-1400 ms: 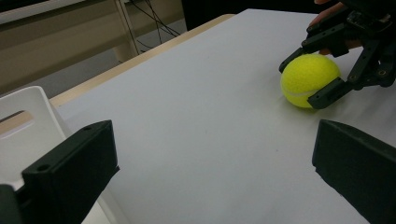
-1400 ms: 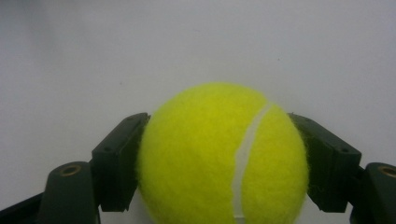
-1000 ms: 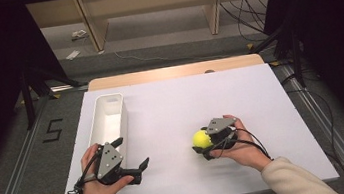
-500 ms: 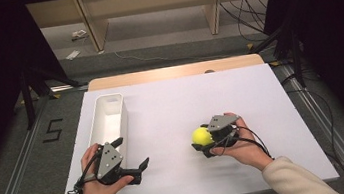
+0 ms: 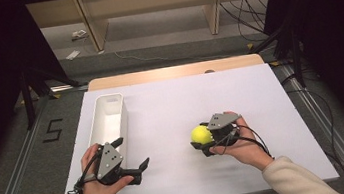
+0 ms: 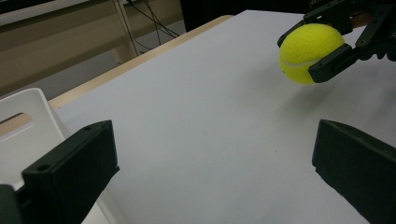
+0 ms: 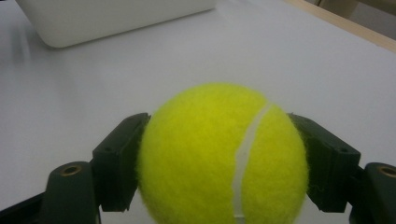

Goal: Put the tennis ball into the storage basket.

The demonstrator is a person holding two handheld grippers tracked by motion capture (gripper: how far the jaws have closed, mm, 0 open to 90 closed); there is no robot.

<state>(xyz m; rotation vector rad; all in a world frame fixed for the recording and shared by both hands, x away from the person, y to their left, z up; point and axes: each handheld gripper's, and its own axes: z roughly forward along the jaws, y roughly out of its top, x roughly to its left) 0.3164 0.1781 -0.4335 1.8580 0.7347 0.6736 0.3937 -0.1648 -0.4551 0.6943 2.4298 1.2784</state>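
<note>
A yellow tennis ball (image 5: 200, 134) is clamped between the jaws of my right gripper (image 5: 203, 138), right of the table's middle and near the front. A shadow under the ball (image 6: 308, 51) puts it just off the table. Up close, the ball (image 7: 224, 154) sits squarely between the two black pads (image 7: 122, 158). At the front left my left gripper (image 5: 132, 152) is held wide open, nothing between its jaws. It (image 6: 210, 177) points across the table toward the ball.
A long white bin (image 5: 107, 119) lies along the left side of the white table (image 5: 200, 93), right by my left gripper, and nothing shows inside it. Its rim (image 6: 23, 126) and wall (image 7: 116, 18) appear close by. Bare tabletop separates the bin from the ball.
My right gripper has risen slightly with the ball still clamped. The left gripper has stayed where it was, open.
</note>
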